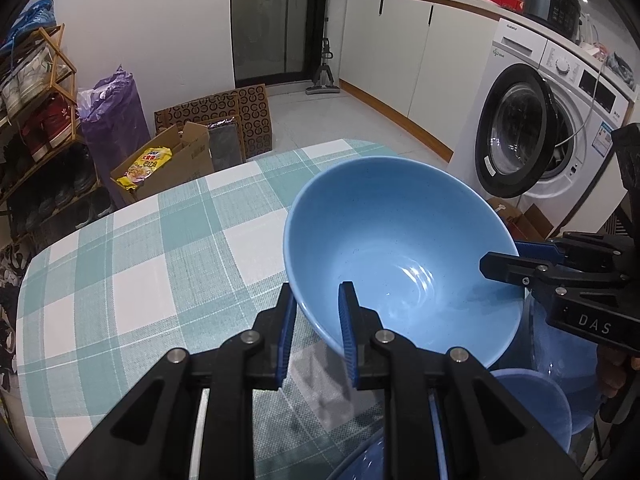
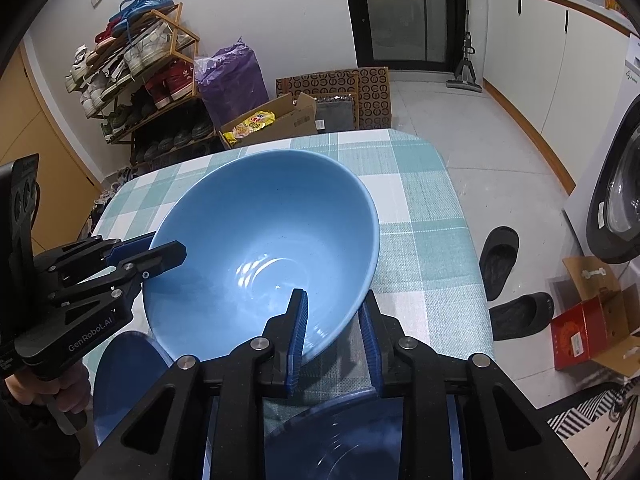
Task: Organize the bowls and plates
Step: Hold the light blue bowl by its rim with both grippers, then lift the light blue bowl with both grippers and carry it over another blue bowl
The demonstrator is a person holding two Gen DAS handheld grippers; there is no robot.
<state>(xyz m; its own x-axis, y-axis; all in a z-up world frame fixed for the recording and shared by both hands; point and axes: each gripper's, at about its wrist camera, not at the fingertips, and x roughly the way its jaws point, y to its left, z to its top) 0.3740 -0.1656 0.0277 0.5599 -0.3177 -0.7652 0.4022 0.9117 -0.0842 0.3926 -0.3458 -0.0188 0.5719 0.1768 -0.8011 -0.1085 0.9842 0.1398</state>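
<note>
Bowl: a big blue bowl was empty, tilted, held above the checked tablecloth.
Left gripper: pinched the bowl's rim.
Right gripper: pinched the opposite rim.
Below: more blue dishes.
Room: washing machine, shoe rack.

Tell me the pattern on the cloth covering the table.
A teal-and-white plaid tablecloth, with thin white lines crossing the teal squares; clearest in the left wrist view.
</note>
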